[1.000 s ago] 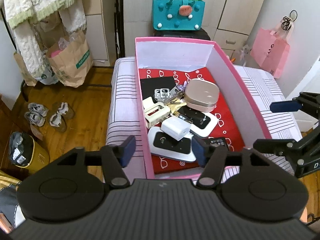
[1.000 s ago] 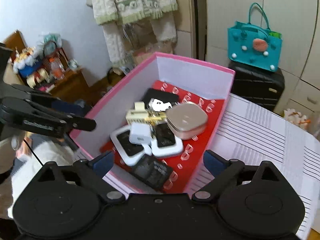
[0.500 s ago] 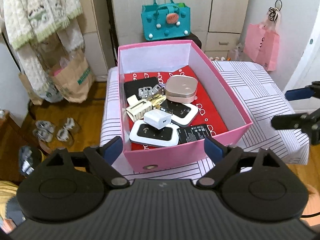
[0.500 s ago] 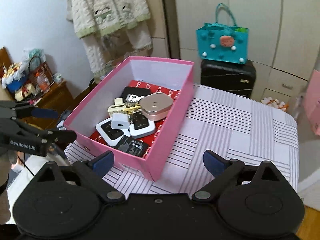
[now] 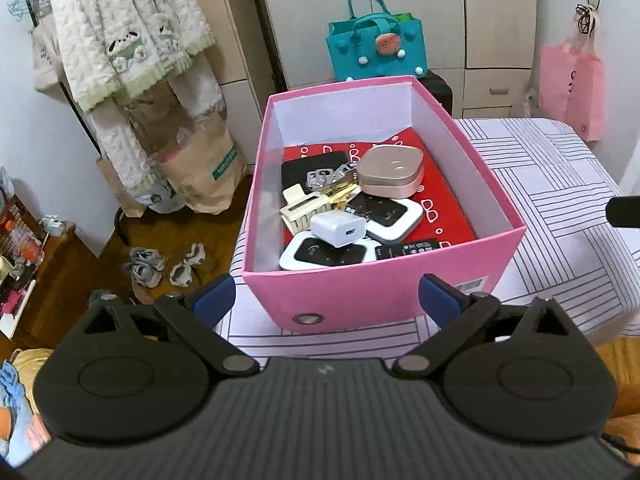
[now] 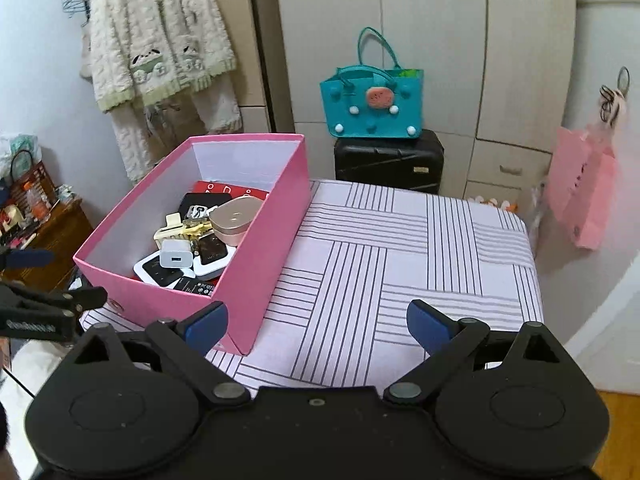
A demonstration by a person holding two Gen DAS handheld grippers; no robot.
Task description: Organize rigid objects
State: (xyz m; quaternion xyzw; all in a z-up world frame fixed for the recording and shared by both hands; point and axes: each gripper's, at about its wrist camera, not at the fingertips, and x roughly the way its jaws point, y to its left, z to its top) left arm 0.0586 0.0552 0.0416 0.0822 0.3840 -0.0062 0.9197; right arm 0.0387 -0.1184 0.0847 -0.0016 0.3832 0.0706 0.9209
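Pink cardboard fills my left view: the box [image 5: 384,296] sits on the striped counter [image 5: 560,208], its near wall just ahead of my left gripper [image 5: 326,300], whose blue fingers [image 5: 214,298] are opening wide with nothing held between them, the box front showing in the gap beyond them. Inside, on a red lining, lie a white charger [image 5: 338,231] on top of a white-rimmed black device [image 5: 328,254], a second such device [image 5: 390,216], a rose-gold case [image 5: 390,172], a cream hair clip [image 5: 304,210], some keys [image 5: 332,178] and a flat black card [image 5: 412,249] against the near wall. A teal bag [image 5: 376,48] stands behind the box, and the dark tip of my other gripper pokes in at the right edge. From my right view, the same box [image 6: 256,264] stands at the left part of the counter [image 6: 400,264], the charger [image 6: 176,256] and the case [image 6: 234,216] visible in it. My right gripper [image 6: 318,326] hangs over bare striped cloth beside the box, fingers [image 6: 430,326] spread wide and empty. My left gripper [image 6: 48,308] shows at the far left, near the box corner.
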